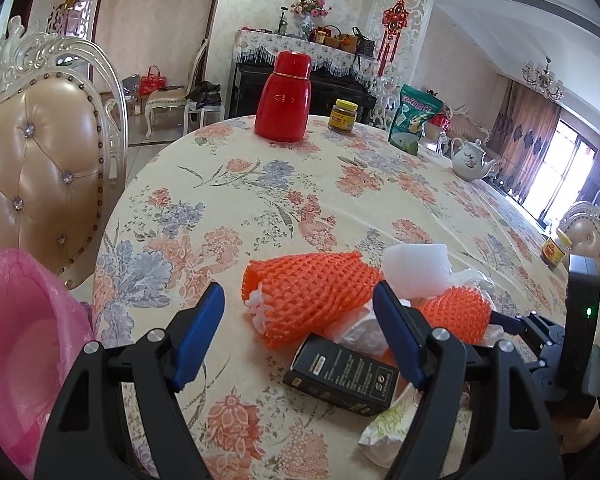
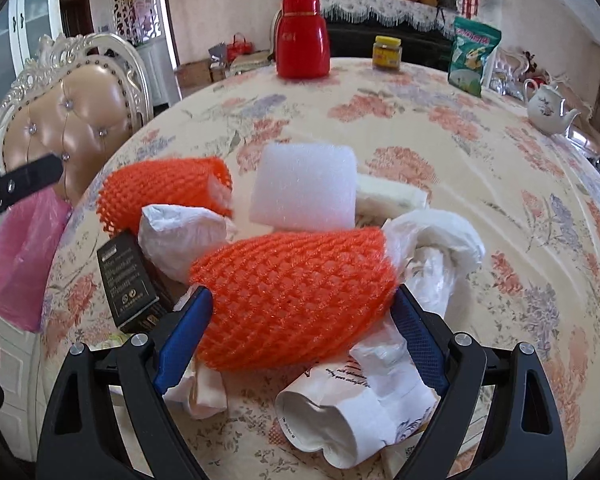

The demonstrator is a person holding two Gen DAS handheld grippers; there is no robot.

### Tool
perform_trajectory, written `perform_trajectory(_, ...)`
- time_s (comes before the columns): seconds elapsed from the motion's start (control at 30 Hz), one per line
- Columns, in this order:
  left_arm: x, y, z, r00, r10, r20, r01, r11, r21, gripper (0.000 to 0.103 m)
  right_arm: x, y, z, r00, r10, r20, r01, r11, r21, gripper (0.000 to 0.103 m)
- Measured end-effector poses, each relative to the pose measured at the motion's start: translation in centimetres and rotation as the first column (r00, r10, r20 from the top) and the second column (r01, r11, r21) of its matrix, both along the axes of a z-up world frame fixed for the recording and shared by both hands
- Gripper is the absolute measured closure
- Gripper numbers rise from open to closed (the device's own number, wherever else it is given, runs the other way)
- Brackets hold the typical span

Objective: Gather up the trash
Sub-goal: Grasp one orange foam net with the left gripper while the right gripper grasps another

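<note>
Round table [image 1: 284, 184] with floral cloth takes up most of both views; everything below is placed relative to it. Tufted tan chair [image 1: 40, 168] stands at its left edge. Pink bin bag [image 1: 16, 344] hangs open just off the table's near-left edge, below the chair.

Trash pile sits on the near part of the table. Near orange foam net [image 2: 296, 296] is the biggest piece, lying on crumpled white wrappers. Far orange foam net [image 2: 160, 192] lies toward the chair side, just behind a white crumpled bag [image 2: 180, 236]. White foam block [image 2: 304, 188] sits at the back of the pile, toward table centre. Black carton [image 2: 126, 280] lies at the pile's left, near the table edge. Crushed paper cup [image 2: 340, 416] lies closest to the near edge.

Right gripper [image 2: 300, 332]: fingers wide apart, straddling the near orange foam net, pads at both its sides, not squeezing it.
Left gripper [image 1: 300, 336]: fingers wide apart, holding nothing, hovering over the black carton and the far orange foam net.

Far side of table: red flask [image 1: 284, 96], green snack pouch [image 1: 414, 118], white teapot [image 1: 470, 160] toward the right, small yellow-lid jar [image 1: 343, 116] between flask and pouch.
</note>
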State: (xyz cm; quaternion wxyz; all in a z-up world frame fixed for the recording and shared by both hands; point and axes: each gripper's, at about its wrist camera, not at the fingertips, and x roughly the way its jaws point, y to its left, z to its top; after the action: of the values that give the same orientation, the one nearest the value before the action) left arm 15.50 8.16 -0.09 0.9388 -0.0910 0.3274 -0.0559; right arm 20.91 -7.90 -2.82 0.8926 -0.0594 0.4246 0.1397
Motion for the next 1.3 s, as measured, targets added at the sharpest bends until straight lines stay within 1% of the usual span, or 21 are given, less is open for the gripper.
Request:
perform_trajectory(0.07,0.6,-0.3,-0.1,1.0,-0.016,-0.003,0.016,1.0,0.003,0.029,-0.1,0.3,-0.3,1.0,0.01,-0.006,-0.011,1.0,-0.013,0.018)
perform_trajectory(0.1,0.9,-0.5,-0.3,1.0,-0.027,-0.007,0.027,1.0,0.007,0.03,-0.1,0.4,-0.5,1.0,0.016,-0.01,-0.016,1.0,-0.019,0.022)
perform_trajectory(0.13,1.4,-0.8,-0.4,0.999,-0.038,-0.013,0.038,0.999,0.009,0.03,-0.1,0.5,-0.6,1.0,0.021,-0.016,-0.022,1.0,-0.022,0.028)
perform_trajectory(0.17,1.8,-1.0,-0.6,0.999,-0.049,-0.018,0.049,0.999,0.009,0.03,-0.2,0.5,-0.7,0.999,0.025,-0.023,-0.026,0.999,-0.02,0.031)
perform_trajectory(0.23,2.7,-1.5,-1.1,0.997,-0.067,-0.032,0.067,0.998,0.015,0.031,-0.2,0.5,-0.8,0.999,0.028,-0.029,-0.028,0.999,-0.016,0.04)
perform_trajectory(0.27,3.3,-1.8,-1.4,0.996,-0.075,-0.042,0.076,0.997,0.019,0.032,-0.3,0.5,-0.8,0.999,0.031,-0.032,-0.032,0.999,-0.013,0.042)
perform_trajectory(0.3,3.8,-2.0,-1.6,0.996,-0.079,-0.052,0.08,0.997,0.021,0.033,-0.3,0.5,-0.8,0.999,0.034,-0.034,-0.035,0.999,-0.009,0.047)
perform_trajectory(0.37,4.9,-2.4,-2.2,0.993,-0.091,-0.074,0.093,0.995,0.024,0.033,-0.4,0.4,-0.8,0.999,0.033,-0.033,-0.033,0.999,-0.007,0.05)
perform_trajectory(0.4,5.6,-2.7,-2.7,0.99,-0.102,-0.097,0.105,0.994,0.027,0.033,-0.4,0.4,-0.9,0.999,0.034,-0.033,-0.034,0.999,-0.005,0.051)
perform_trajectory(0.5,7.0,-2.8,-4.1,0.982,-0.094,-0.162,0.101,0.994,0.034,0.035,-0.6,0.3,-0.8,0.999,0.036,-0.029,-0.036,0.999,-0.001,0.053)
perform_trajectory(0.57,7.9,-2.7,-5.3,0.971,-0.082,-0.223,0.093,0.995,0.038,0.042,-0.7,0.3,-0.7,0.999,0.04,-0.026,-0.04,0.999,0.001,0.055)
perform_trajectory(0.63,8.2,-2.4,-5.8,0.967,-0.074,-0.243,0.086,0.996,0.038,0.055,-0.8,0.2,-0.6,0.999,0.042,-0.024,-0.042,0.999,0.005,0.056)
perform_trajectory(0.67,8.2,-2.3,-5.8,0.966,-0.07,-0.248,0.083,0.996,0.043,0.059,-0.8,0.2,-0.5,0.999,0.044,-0.02,-0.044,0.999,0.008,0.057)
perform_trajectory(0.73,8.2,-2.0,-5.7,0.965,-0.069,-0.252,0.082,0.996,0.039,0.07,-0.9,0.1,-0.3,0.999,0.045,-0.014,-0.045,0.999,0.013,0.06)
perform_trajectory(0.83,8.0,-2.0,-5.6,0.964,-0.078,-0.253,0.093,0.994,0.051,0.077,-1.1,0.1,0.1,0.999,0.044,0.001,-0.044,0.999,0.024,0.065)
perform_trajectory(0.93,7.6,-2.1,-5.6,0.967,-0.081,-0.24,0.096,0.994,0.05,0.081,-1.2,-0.1,0.3,0.999,0.046,0.01,-0.046,0.999,0.027,0.069)
perform_trajectory(1.03,7.0,-2.0,-5.2,0.973,-0.074,-0.218,0.087,0.995,0.048,0.083,-1.4,-0.2,0.6,0.999,0.046,0.015,-0.046,0.998,0.031,0.07)
perform_trajectory(1.3,5.3,-1.1,-3.1,0.989,-0.038,-0.145,0.044,0.998,0.041,0.084,-2.2,-1.0,2.3,0.997,0.034,0.062,-0.037,0.998,0.055,0.071)
